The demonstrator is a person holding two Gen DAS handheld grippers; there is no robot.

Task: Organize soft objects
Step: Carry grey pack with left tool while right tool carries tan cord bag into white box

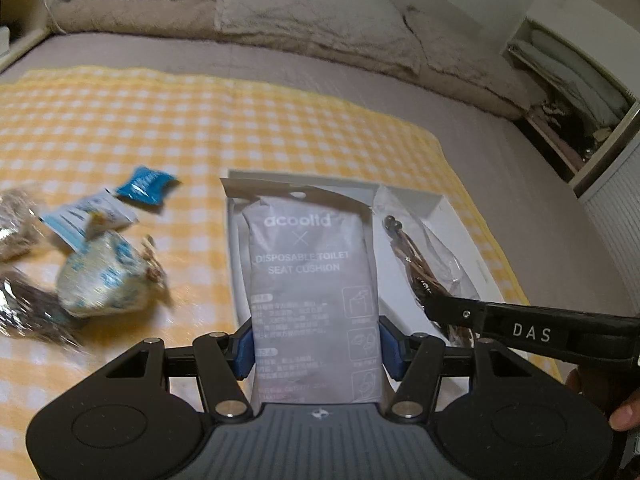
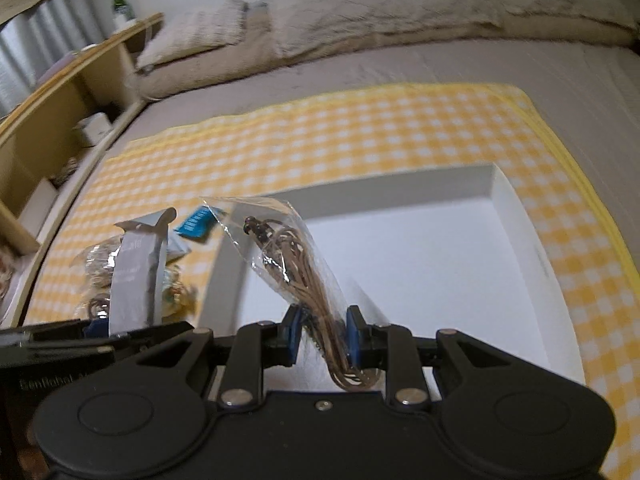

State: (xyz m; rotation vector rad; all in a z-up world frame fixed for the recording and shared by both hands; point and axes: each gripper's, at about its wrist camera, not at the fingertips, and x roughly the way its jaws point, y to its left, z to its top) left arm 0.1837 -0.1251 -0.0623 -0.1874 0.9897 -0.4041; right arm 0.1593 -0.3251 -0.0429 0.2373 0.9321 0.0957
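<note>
Grey plastic wraps the seat-cushion pack (image 1: 310, 292), which stands upright between the blue pads (image 1: 245, 354) of the left gripper (image 1: 316, 354); the pads press its lower sides from nine and three o'clock, so this gripper is clenched on it. White lettering on the front reads "DISPOSABLE TOILET SEAT CUSHION", with a hang-hole flap at the top, twelve o'clock from the jaws. Behind the pack sits the white box (image 1: 436, 216) on the yellow checked cloth (image 1: 160, 128).

At three o'clock from the pack, the right gripper (image 2: 322, 336) is clamped on a clear bag of brown cord (image 2: 296, 264). The bag leans up toward eleven o'clock from the pads, its crinkled film catching light, dark plugs at the top end and looped cord hanging below the jaws. It hangs over the box's bare white floor (image 2: 440, 264).

Loose packets (image 1: 100, 276), blurred, lie on the cloth at nine o'clock from the pack, with a small blue sachet (image 1: 146, 185) toward ten. A fingertip (image 1: 624, 416) shows at the right edge.
</note>
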